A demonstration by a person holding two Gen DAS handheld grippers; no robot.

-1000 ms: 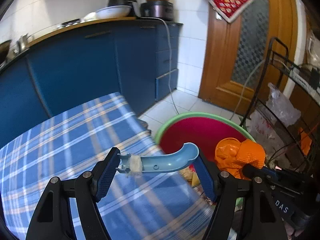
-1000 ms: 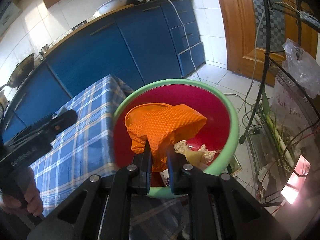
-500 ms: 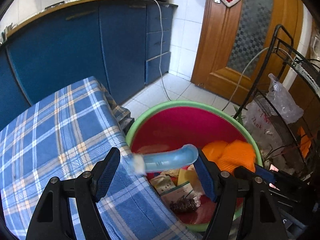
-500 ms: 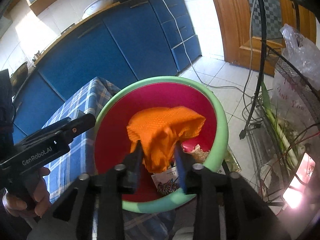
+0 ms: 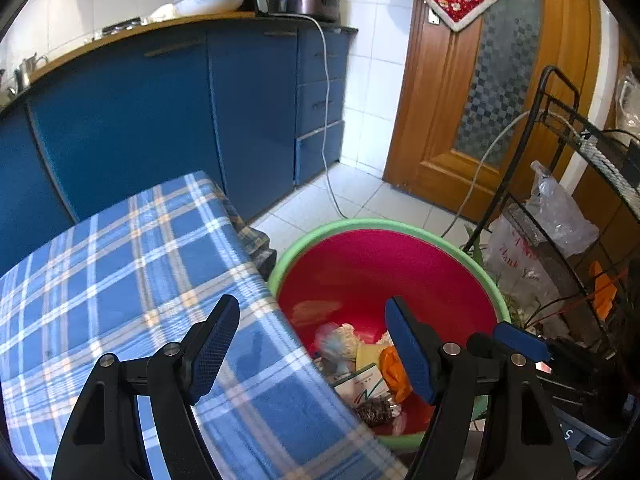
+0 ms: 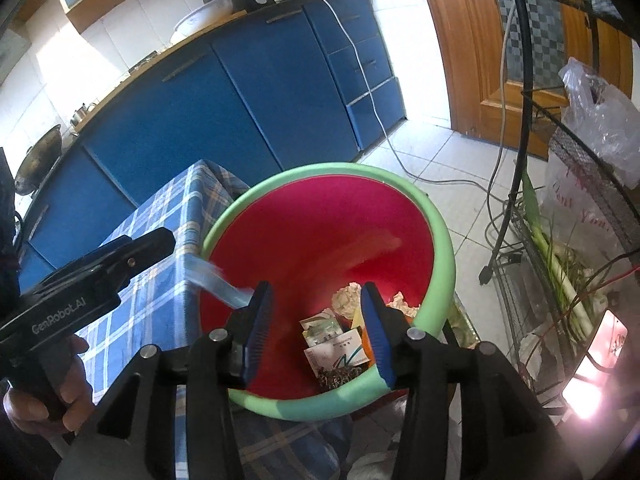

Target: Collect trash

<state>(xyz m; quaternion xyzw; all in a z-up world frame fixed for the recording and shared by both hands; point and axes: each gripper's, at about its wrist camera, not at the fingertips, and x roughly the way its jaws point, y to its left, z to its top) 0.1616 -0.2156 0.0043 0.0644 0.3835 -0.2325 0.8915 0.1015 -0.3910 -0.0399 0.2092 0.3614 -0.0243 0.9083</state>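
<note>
Your left tool (image 5: 312, 344) has its two blue pads wide apart, and nothing sits between them. It points down at a slant, over the edge of the worktop (image 5: 120, 264). Your left hand (image 6: 52, 396) is wrapped around its black handle, low at the left side of the right wrist view. Your right tool (image 6: 316, 328) also points down at a slant. Its pads are moving apart, and nothing is pressed between them.

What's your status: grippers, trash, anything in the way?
Left gripper open, empty. Right gripper opening, nothing between its jaws. Orange net in the basin; blue piece blurred at its rim. Nothing in the way.
</note>
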